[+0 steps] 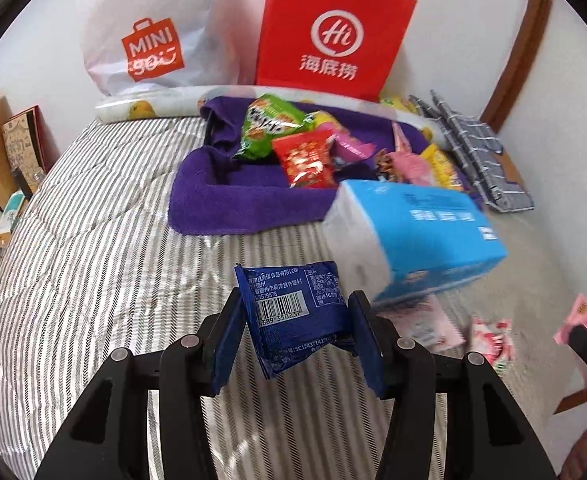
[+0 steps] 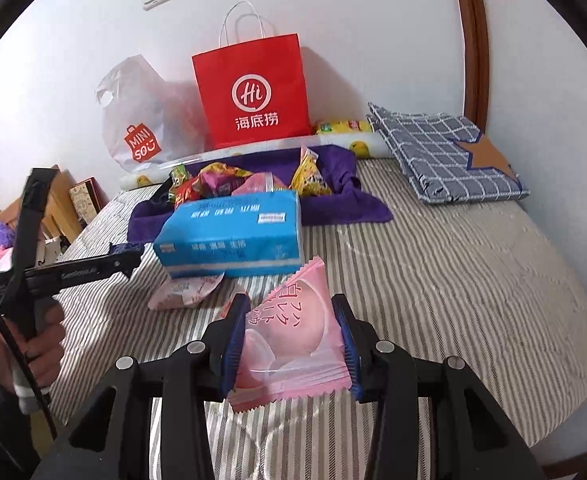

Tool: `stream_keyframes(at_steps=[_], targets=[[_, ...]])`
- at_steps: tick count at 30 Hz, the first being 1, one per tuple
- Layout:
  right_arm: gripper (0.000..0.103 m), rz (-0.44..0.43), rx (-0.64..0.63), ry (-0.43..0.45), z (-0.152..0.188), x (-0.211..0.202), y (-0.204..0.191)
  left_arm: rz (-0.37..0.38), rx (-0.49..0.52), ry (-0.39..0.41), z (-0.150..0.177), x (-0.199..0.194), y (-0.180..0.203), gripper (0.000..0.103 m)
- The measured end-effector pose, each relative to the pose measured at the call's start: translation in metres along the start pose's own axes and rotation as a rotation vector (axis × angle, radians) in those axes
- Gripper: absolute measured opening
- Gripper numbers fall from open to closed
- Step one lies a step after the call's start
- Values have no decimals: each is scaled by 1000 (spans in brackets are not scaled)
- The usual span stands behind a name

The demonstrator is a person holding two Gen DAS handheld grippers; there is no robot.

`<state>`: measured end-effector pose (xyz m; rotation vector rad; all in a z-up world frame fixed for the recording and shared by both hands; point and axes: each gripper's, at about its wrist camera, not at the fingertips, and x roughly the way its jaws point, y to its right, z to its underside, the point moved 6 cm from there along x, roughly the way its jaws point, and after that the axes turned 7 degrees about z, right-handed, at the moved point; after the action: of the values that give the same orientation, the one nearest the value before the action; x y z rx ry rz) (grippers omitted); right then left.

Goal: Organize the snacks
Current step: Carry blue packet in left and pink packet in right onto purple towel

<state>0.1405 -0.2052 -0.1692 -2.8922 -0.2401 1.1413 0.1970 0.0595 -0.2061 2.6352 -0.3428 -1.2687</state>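
Note:
My left gripper (image 1: pixel 295 316) is shut on a dark blue snack packet (image 1: pixel 293 312), held above the striped bed. My right gripper (image 2: pixel 289 328) is shut on a pink snack packet (image 2: pixel 289 340), also above the bed. A purple cloth tray (image 1: pixel 229 200) at the back holds several snacks: a green packet (image 1: pixel 267 126), a red packet (image 1: pixel 307 160) and yellow ones (image 2: pixel 309 176). It also shows in the right wrist view (image 2: pixel 333 204). More pink packets (image 1: pixel 489 338) lie on the bed near a blue tissue pack (image 1: pixel 417 236). The left gripper shows in the right wrist view (image 2: pixel 127 256).
A red paper bag (image 1: pixel 329 36) and a white Miniso plastic bag (image 1: pixel 149 40) stand against the wall behind the tray. A folded blue checked cloth (image 2: pixel 445 156) lies at the back right. A wooden shelf with clutter (image 1: pixel 1 152) is left of the bed.

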Motion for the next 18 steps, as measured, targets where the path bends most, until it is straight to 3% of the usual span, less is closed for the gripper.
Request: stream_keyframes(at_steps=[18], targets=[[40, 55, 26, 71, -53, -8, 3, 110, 84, 25, -23, -20, 53, 51]])
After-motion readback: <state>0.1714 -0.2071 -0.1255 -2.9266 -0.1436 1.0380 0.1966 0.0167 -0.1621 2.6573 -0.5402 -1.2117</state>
